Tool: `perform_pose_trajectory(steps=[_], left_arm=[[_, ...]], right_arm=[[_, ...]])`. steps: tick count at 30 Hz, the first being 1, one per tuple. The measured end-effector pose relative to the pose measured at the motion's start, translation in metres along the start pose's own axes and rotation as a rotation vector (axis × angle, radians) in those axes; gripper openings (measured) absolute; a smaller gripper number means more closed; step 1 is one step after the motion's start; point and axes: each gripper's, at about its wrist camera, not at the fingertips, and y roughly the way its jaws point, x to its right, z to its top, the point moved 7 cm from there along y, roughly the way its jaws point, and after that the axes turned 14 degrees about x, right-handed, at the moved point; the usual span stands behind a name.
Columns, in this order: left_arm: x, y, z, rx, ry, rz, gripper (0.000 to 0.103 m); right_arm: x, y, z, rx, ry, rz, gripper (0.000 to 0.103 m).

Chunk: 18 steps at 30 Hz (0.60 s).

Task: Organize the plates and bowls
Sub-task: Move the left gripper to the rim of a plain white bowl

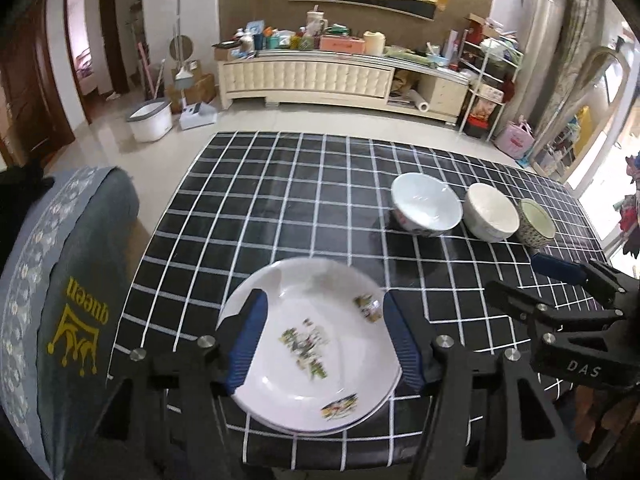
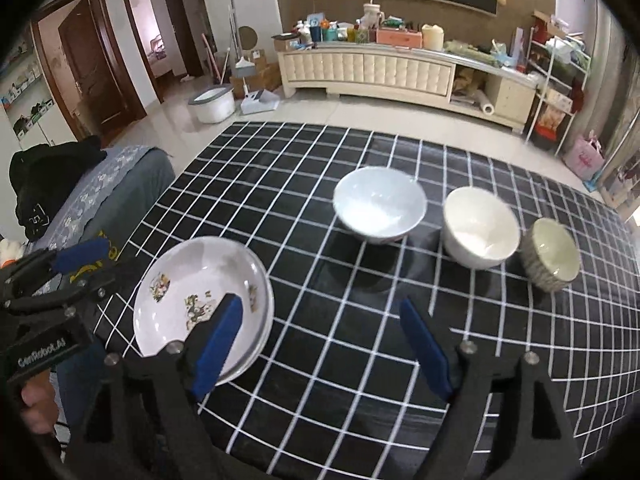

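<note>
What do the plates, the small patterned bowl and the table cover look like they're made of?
Plates: glossy white, likely glazed ceramic or melamine, with printed decals. Small patterned bowl: probably glazed ceramic, with a speckled outside and shiny pale inside. Table cover: seemingly wipeable vinyl, with sheen and glare.

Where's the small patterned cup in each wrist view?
Left wrist: the patterned cup sits at right of centre, last in the row after two white bowls.
Right wrist: the patterned cup sits at far right, mid-height, same end of the row.
Shared landmark: the plain white bowl right next to it.
</note>
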Motion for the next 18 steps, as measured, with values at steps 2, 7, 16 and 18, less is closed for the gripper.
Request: perform_pose_trajectory(steps=[2, 7, 16, 18], left_arm=[[0.009, 0.003, 0.010, 0.007, 0.012, -0.008, 0.058], [0.032, 0.019, 0.026, -0.007, 0.057, -0.044, 0.058], [0.071, 0.045, 0.055, -0.027, 0.096, -0.108, 0.069], [0.075, 0.052, 0.064, -0.026, 0.098, -0.112, 0.073]], right_arm=[[0.008, -0.002, 0.006, 0.005, 0.015, 0.002, 0.084], [0.031, -0.005, 0.020, 0.019, 0.029, -0.029, 0.085], [0.062, 0.011, 0.048, 0.005, 0.065, -0.036, 0.084], [0.069, 0.017, 0.054, 0.004, 0.075, -0.042, 0.084]])
